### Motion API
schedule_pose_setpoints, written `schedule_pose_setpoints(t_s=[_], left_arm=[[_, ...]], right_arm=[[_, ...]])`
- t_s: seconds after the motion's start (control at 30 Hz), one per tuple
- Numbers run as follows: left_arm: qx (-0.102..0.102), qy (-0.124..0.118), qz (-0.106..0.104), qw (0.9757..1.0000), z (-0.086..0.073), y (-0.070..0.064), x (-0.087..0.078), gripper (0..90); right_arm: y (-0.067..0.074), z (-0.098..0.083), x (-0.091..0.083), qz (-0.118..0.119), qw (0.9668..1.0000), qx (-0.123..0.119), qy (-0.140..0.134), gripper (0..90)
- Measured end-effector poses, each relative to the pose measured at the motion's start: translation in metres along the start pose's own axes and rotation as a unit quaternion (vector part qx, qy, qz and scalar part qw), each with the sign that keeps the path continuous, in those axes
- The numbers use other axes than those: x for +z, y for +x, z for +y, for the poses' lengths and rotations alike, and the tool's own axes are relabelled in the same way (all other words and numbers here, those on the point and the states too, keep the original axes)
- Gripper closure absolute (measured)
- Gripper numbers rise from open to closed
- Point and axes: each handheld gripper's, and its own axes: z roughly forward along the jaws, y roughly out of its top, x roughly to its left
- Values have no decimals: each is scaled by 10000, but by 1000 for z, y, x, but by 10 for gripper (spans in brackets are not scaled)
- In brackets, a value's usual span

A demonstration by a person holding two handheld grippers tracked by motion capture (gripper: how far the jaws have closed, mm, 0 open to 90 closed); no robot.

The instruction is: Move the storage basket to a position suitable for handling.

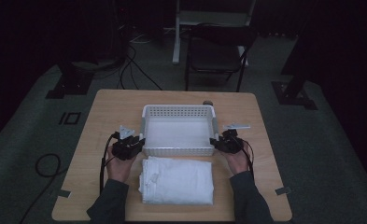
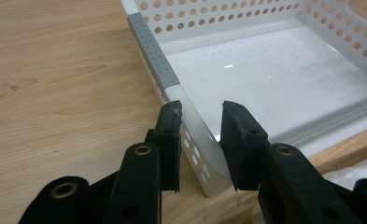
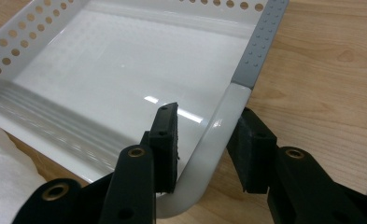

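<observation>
A white perforated basket (image 1: 179,150) with nothing in it sits mid-table. My left gripper (image 1: 141,142) is at its near-left corner and my right gripper (image 1: 214,141) at its near-right corner. In the left gripper view the left gripper (image 2: 200,126) straddles the basket's white rim (image 2: 190,116) just below a grey grip strip (image 2: 155,56) and is shut on it. In the right gripper view the right gripper (image 3: 204,135) stands with one pad inside and one outside the curved rim (image 3: 218,135), closed against it. A folded white cloth (image 1: 176,179) lies just in front of the basket.
The wooden table (image 1: 111,112) has bare room left and right of the basket. A small dark object (image 1: 208,102) sits behind the basket's far-right corner. A chair (image 1: 216,51) stands beyond the table. Cables (image 1: 45,163) lie on the floor at left.
</observation>
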Motion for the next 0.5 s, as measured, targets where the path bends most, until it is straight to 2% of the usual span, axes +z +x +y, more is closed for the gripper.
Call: schedule_pose_setpoints(t_s=[0.23, 0.4, 0.47, 0.5], left_arm=[[-60, 11, -63, 10000, -3, 0, -6, 693], [-114, -49, -138, 9998, -4, 2, -10, 687], [-131, -132, -120, 9998, -4, 2, -14, 637], [-134, -182, -117, 9997, -3, 3, -17, 637]], right_arm=[[-1, -4, -1, 180, 9998, 89, 36, 641], [1, -7, 3, 188, 9998, -4, 85, 630], [1, -7, 1, 167, 9998, 33, 30, 558], [1, -7, 1, 167, 9998, 33, 30, 558]])
